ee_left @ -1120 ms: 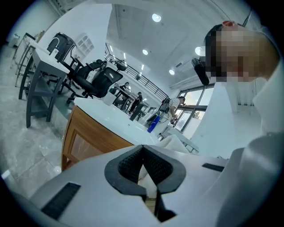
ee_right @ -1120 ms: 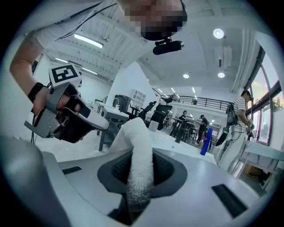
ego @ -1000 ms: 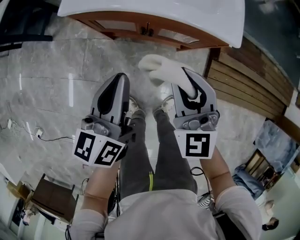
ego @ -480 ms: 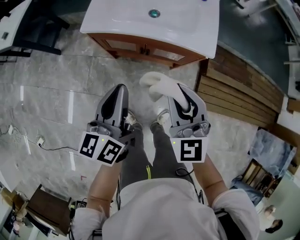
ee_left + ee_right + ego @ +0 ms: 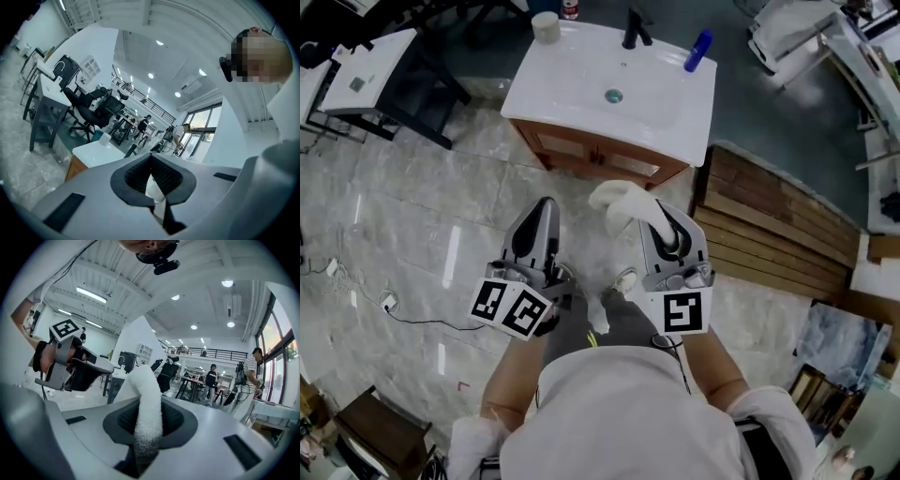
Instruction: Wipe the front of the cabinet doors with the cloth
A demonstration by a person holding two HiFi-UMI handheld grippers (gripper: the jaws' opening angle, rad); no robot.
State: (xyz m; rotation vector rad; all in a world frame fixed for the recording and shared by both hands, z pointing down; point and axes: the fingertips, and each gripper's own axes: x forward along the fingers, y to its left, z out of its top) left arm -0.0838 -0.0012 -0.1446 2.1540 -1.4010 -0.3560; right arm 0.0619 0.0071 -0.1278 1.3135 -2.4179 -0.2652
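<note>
Approach step: right gripper (image 5: pixel 664 217) pinches the fluffy white cloth (image 5: pixel 617 201), left gripper (image 5: pixel 545 208) pressed together; next, reach the brown wooden cabinet doors (image 5: pixel 592 157) ahead.

We see a grey marbled tile floor (image 5: pixel 422 216). On it stands a wooden cabinet (image 5: pixel 591 161) under a white sink top (image 5: pixel 581 89), with a slatted wooden platform (image 5: pixel 769 225) just beside it on the right. A dark-legged desk (image 5: pixel 366 80) stands at upper left, and a thin black cable (image 5: pixel 412 319) trails along the left.
</note>
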